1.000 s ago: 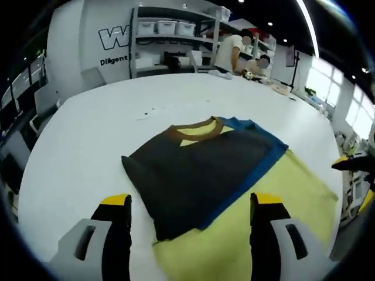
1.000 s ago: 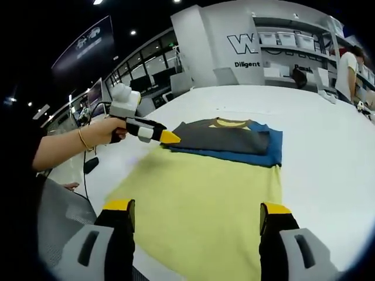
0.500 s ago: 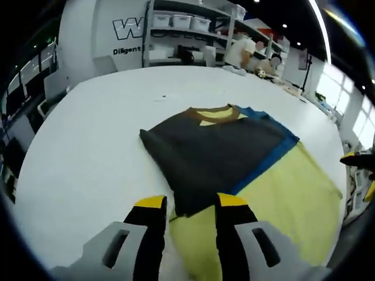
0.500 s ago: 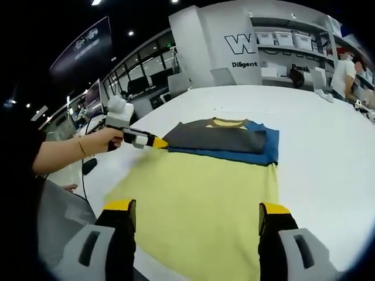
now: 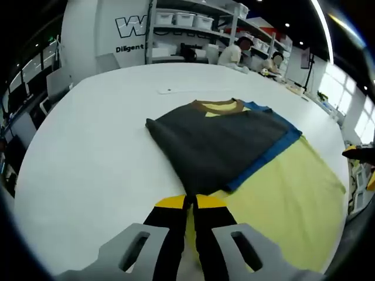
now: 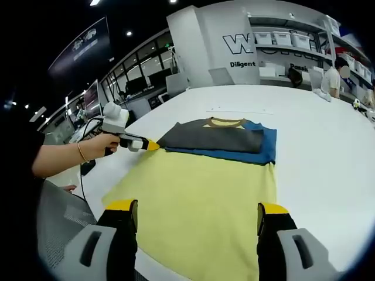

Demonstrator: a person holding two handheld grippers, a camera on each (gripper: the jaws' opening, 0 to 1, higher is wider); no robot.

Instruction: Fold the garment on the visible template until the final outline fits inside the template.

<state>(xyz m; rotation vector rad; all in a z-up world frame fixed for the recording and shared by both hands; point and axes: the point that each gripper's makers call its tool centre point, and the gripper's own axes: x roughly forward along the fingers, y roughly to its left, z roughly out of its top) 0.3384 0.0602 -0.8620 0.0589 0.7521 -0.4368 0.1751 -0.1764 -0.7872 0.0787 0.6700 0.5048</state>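
Left gripper view
Table: a big white round table [image 5: 88, 146] in a large room with a dark ceiling and strip lights.
Room: white wall with big letters, and metal shelves [image 5: 193, 35] behind the table.
Boxes: white plastic boxes [image 5: 190, 19] sit on the top shelf; what is in them is hidden.
People: two people [image 5: 234, 51] stand at the far edge of the table.
Garment: a dark grey folded shirt with blue edge and brown collar [image 5: 217, 143] lies on the far part of a flat pale yellow template sheet [image 5: 287, 199].
Left gripper [image 5: 189, 203]: its yellow tips are pressed together at the near corner of the shirt; whether cloth is pinched between them is hard to tell.

Right gripper view
Table: same white table, with desks and screens [image 6: 140, 82] along the left side.
Garment: the shirt [image 6: 217, 139] lies at the far end of the yellow sheet [image 6: 199, 199].
Right gripper [image 6: 196, 213]: jaws wide apart, over the near edge of the sheet, holding nothing.
Left gripper [image 6: 151, 145]: held by a hand [image 6: 96, 146], its tip at the shirt's left corner.
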